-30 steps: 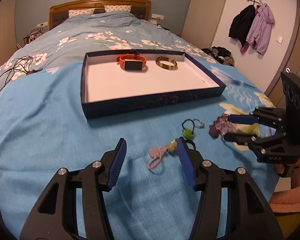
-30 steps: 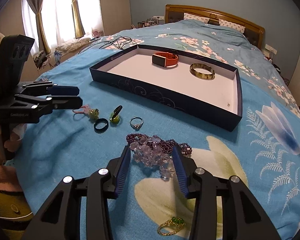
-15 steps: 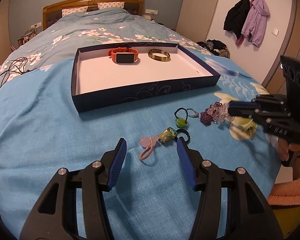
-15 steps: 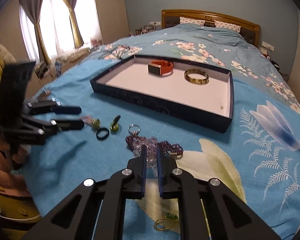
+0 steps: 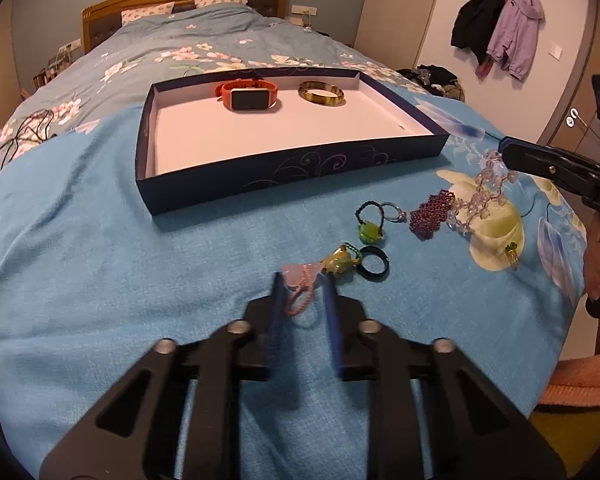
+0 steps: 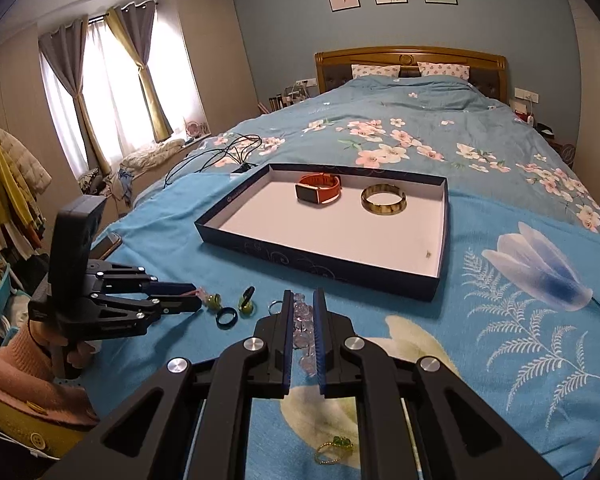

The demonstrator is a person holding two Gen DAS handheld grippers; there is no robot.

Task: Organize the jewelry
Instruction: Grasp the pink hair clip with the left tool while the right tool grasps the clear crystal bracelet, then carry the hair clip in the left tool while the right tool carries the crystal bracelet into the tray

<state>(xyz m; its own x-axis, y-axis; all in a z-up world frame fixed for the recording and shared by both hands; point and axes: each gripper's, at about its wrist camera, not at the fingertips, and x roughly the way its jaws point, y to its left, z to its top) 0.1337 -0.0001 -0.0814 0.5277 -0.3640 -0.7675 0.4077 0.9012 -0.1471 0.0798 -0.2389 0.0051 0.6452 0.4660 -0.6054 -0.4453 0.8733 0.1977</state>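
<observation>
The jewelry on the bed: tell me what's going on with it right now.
A person works a hand-held gripper in each hand. The right hand-held gripper is shut on the clear crystal bead bracelet, lifting one end off the blue blanket. The left hand-held gripper has its fingers narrowed around the pink tassel charm. The orange smartwatch and gold bangle lie in the navy tray; rings and a purple bead bracelet lie outside it.

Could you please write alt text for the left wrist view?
The left claw closes around a pink beaded charm on a blue bedspread. Beyond lies a navy tray holding an orange watch and bangle; the right claw lifts a clear bead bracelet.
</observation>
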